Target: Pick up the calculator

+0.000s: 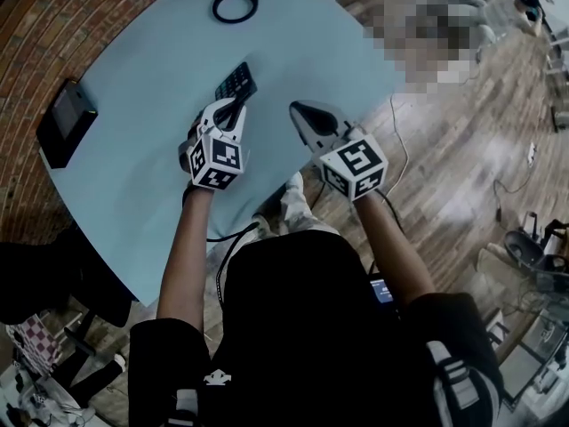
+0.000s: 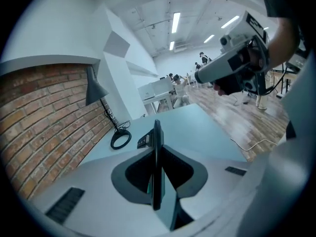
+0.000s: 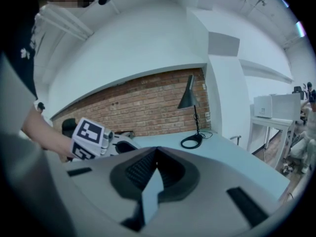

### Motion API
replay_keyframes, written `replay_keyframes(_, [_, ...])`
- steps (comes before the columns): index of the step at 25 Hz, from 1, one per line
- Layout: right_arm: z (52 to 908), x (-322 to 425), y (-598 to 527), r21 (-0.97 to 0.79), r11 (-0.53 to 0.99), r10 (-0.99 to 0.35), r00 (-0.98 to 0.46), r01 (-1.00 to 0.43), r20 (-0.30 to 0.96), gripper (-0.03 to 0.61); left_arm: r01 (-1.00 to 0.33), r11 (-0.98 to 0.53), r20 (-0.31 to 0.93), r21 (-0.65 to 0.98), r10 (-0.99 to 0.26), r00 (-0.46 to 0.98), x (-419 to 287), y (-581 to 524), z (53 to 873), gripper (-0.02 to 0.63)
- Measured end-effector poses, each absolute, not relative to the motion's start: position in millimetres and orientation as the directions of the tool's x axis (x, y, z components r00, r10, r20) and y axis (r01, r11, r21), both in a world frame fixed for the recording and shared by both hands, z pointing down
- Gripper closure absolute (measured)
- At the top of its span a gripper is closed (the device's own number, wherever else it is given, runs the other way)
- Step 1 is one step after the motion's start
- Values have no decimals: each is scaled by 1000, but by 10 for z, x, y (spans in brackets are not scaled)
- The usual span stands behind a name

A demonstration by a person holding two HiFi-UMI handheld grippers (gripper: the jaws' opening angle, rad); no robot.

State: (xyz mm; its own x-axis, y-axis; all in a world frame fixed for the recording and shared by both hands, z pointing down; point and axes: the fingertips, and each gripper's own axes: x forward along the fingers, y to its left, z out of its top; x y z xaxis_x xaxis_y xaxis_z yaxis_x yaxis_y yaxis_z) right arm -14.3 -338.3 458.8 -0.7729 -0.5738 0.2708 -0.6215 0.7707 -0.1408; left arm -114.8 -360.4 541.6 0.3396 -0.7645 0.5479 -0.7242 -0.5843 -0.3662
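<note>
2 hand-held grippers hang over a pale blue table point(image 1: 151, 69) with rounded corners. The left gripper point(image 1: 235, 109) pinches a flat black calculator point(image 1: 237, 81) with rows of keys by its near end. In the left gripper view the calculator stands on edge as a thin dark slab, with both jaws pressed against its faces. Its far end juts beyond the jaw tips, over the middle part of the tabletop. The right gripper point(image 1: 304, 114) is just beside the left one and apart from it, near the table's edge. Its jaws are pressed together with nothing between them. Each gripper carries 1 white cube with black square markers, the left cube point(image 1: 216, 160) and the right cube point(image 1: 354, 167). Farther along the table lies the black ring-shaped lamp base point(image 1: 236, 3), and its dark cone shade point(image 3: 189, 94) rises in front of a red brick wall point(image 3: 138, 107). A black box-shaped device point(image 1: 65, 121) sits at the table's left edge, well apart from the calculator. A wooden floor point(image 1: 462, 123) lies to the right of the table.
</note>
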Motion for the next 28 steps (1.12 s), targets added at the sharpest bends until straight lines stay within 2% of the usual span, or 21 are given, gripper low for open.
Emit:
replay_keyframes(15, [4379, -295, -3327, -83, 776, -592, -768, -625, 246, 575, -870, -422, 365, -255, -875, 317, -1415, -3231, 4724, 555])
replay_keyframes(28, [4105, -527, -3013, -25, 776, -615, -765, -630, 194, 575, -912, -373, 200, -172, -920, 338, -1593, -2753, 4116, 555])
